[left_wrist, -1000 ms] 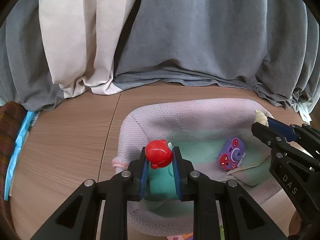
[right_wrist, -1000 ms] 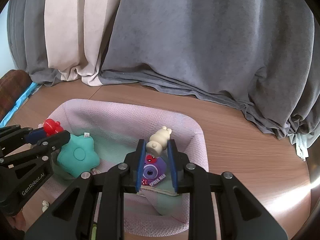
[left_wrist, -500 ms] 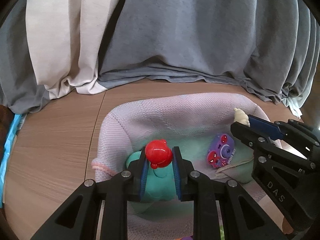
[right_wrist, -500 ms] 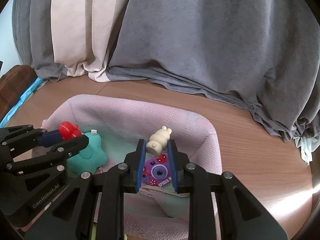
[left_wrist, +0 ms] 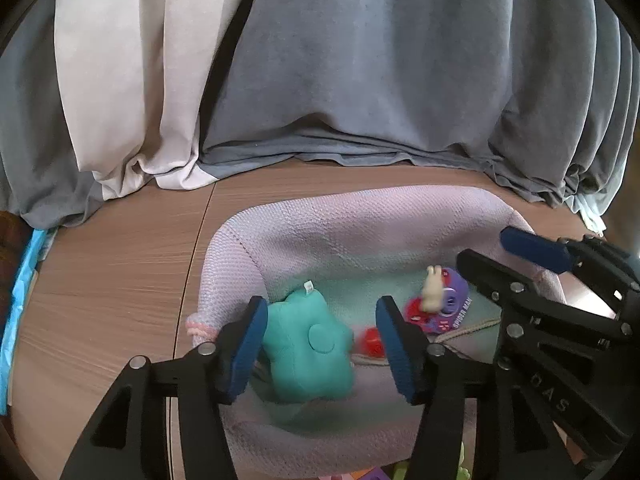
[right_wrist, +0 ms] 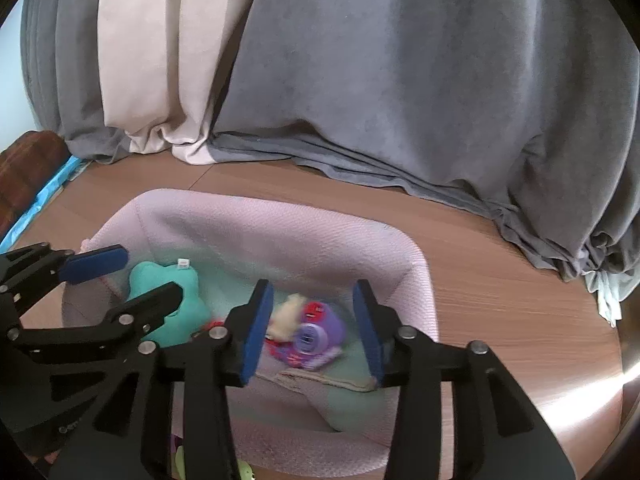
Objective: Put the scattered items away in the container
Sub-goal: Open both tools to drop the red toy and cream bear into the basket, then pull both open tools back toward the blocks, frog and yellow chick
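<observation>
left gripper (left_wrist: 320, 340) jaws spread, empty, over pink fabric basket (left_wrist: 360, 224) | right gripper (right_wrist: 312, 320) likewise | red toy (left_wrist: 370, 342) and cream figurine (right_wrist: 286, 314) lie inside, just below the claws, beside purple toy camera (right_wrist: 316, 334)

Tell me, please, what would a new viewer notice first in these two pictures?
First, the pink knitted basket on the wooden floor, holding a teal star cushion, a purple toy camera, a cream figurine lying on it and a small red toy. Then both black tongs, left and right, open and empty above it.
</observation>
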Action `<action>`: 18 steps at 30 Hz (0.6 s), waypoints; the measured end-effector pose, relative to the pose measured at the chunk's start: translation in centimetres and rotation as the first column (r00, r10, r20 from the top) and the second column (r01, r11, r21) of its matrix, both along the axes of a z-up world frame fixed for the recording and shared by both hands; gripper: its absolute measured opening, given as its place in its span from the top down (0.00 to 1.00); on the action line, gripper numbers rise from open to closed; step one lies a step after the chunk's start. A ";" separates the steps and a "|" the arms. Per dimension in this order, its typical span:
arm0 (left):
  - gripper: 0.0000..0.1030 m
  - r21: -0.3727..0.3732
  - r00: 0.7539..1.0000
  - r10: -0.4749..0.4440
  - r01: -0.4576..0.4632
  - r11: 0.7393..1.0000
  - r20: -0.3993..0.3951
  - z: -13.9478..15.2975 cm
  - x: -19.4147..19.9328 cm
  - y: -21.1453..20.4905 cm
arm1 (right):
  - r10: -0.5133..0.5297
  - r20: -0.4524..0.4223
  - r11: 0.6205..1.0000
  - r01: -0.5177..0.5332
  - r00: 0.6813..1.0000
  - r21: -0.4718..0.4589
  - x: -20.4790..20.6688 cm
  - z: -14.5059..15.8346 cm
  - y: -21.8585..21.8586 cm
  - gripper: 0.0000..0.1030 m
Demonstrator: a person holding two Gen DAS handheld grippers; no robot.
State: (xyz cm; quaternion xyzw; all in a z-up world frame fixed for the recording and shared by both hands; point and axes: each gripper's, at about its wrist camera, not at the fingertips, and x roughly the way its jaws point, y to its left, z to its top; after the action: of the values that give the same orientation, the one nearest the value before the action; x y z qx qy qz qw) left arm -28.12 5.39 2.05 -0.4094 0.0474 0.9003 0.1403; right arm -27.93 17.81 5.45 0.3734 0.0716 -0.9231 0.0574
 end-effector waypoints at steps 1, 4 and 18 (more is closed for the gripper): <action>0.46 -0.005 1.000 0.003 -0.003 1.000 -0.004 0.1 0.1 0.0 | 0.000 0.000 1.000 0.000 1.000 -0.003 0.0 0.0 0.1 0.60; 0.39 -0.022 1.000 0.014 -0.014 1.000 -0.019 0.3 0.5 -0.1 | -0.011 -0.003 1.000 0.011 1.000 -0.006 0.2 0.1 0.4 0.55; 0.19 -0.057 0.995 0.047 -0.052 0.997 -0.087 2.1 4.4 -1.1 | -0.023 -0.041 0.999 0.022 0.999 -0.024 4.1 1.3 1.1 0.44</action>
State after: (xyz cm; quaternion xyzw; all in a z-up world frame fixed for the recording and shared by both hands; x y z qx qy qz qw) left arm -23.69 4.28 4.18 -0.3752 0.0698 0.9185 0.1038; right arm -23.84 18.93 6.72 0.3542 0.0575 -0.9321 0.0499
